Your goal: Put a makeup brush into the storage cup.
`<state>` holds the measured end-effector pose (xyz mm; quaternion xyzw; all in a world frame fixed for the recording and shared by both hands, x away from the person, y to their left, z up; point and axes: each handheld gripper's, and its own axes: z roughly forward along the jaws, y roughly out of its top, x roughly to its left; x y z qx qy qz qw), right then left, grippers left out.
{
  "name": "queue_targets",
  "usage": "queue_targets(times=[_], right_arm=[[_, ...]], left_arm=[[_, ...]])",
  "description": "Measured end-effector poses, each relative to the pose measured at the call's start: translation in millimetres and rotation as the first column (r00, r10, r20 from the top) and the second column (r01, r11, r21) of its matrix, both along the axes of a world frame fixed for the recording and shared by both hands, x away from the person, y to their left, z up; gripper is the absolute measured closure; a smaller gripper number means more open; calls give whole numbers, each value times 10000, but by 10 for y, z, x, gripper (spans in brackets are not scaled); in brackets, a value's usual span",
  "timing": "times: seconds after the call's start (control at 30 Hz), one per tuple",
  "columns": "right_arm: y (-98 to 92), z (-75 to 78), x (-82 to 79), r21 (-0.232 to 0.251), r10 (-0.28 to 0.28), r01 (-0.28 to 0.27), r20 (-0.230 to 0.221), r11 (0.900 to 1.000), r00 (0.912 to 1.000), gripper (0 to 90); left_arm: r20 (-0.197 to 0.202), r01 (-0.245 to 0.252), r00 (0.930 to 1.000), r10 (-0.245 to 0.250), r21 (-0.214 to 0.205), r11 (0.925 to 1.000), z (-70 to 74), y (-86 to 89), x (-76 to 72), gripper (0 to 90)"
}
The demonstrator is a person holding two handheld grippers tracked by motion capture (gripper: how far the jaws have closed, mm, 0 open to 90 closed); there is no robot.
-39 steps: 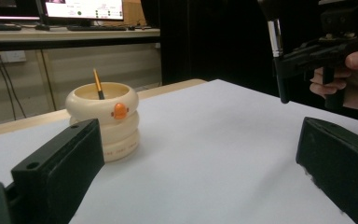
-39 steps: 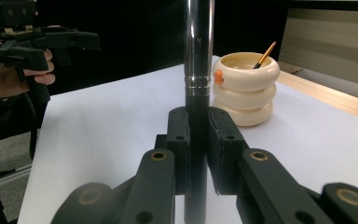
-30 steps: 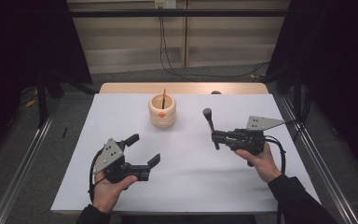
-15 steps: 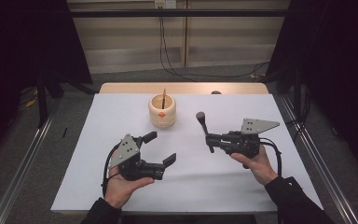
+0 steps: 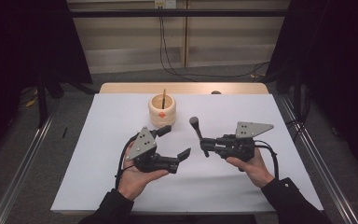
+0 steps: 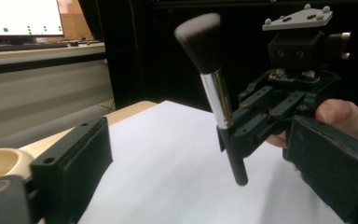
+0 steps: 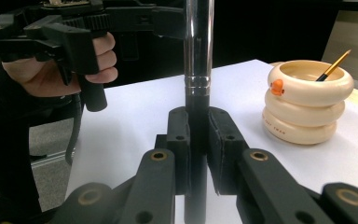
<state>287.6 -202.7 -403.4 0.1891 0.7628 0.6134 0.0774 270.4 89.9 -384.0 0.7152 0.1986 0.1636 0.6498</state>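
Note:
A makeup brush (image 5: pixel 196 128) with a dark bristle head and chrome ferrule stands nearly upright above the white table (image 5: pixel 98 154). My right gripper (image 5: pixel 205 145) is shut on its black handle (image 7: pixel 198 56). My left gripper (image 5: pixel 175 141) is held to the left of the brush, its open jaws pointing toward it. Those jaws have just been closing a little, and nothing is between them. In the left gripper view the brush (image 6: pixel 212 88) and the right gripper (image 6: pixel 235 135) stand a short way beyond my own jaws (image 6: pixel 200 196).
A round wooden holder (image 5: pixel 162 111) of stacked rings with an orange mark stands at the table's far middle, with a thin brush (image 7: pixel 333 65) leaning in it. Metal rails run along both sides of the table. A monitor (image 6: pixel 18 16) glows in the background.
My left gripper has moved right and slightly up, toward the middle of the table and the brush. The right gripper with the brush has shifted only slightly left.

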Motion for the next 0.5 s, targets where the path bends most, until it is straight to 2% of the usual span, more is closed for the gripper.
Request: queue_targets(times=[0.1,0.17,0.2,0.23,0.3,0.33,0.4,0.43,0.5], right_arm=[[23,-16,-1,-51,28,-28,-22,10000,10000,808],[36,-26,0,-44,47,-47,-36,10000,10000,808],[43,-30,2,-31,108,-108,-51,9999,9999,808],[48,-30,0,-53,82,-82,-35,10000,10000,808],[50,-22,3,-32,128,-128,-7,9999,9999,808],[47,-19,4,-22,98,-98,11,9999,10000,808],[44,-21,4,16,115,-115,-23,9999,9999,808],[46,-26,4,2,143,-143,-14,9999,9999,808],[48,-27,0,-15,139,-139,-41,9999,9999,808]], left_arm=[[132,93,9999,-93,-5,10000,16,-38,23,136],[-24,110,9999,-110,-149,9998,33,-72,42,169],[-146,294,9995,-297,-183,9994,39,-91,55,195],[-113,302,9995,-302,-16,9995,47,-113,67,214],[-69,495,9987,-496,-76,9987,52,-181,84,228],[-25,618,9981,-618,70,9981,64,-207,96,239],[-164,581,9982,-585,-245,9980,73,-279,101,249],[-229,791,9966,-796,-210,9966,76,-305,115,262],[-236,798,9965,-797,38,9968,71,-347,140,294]])
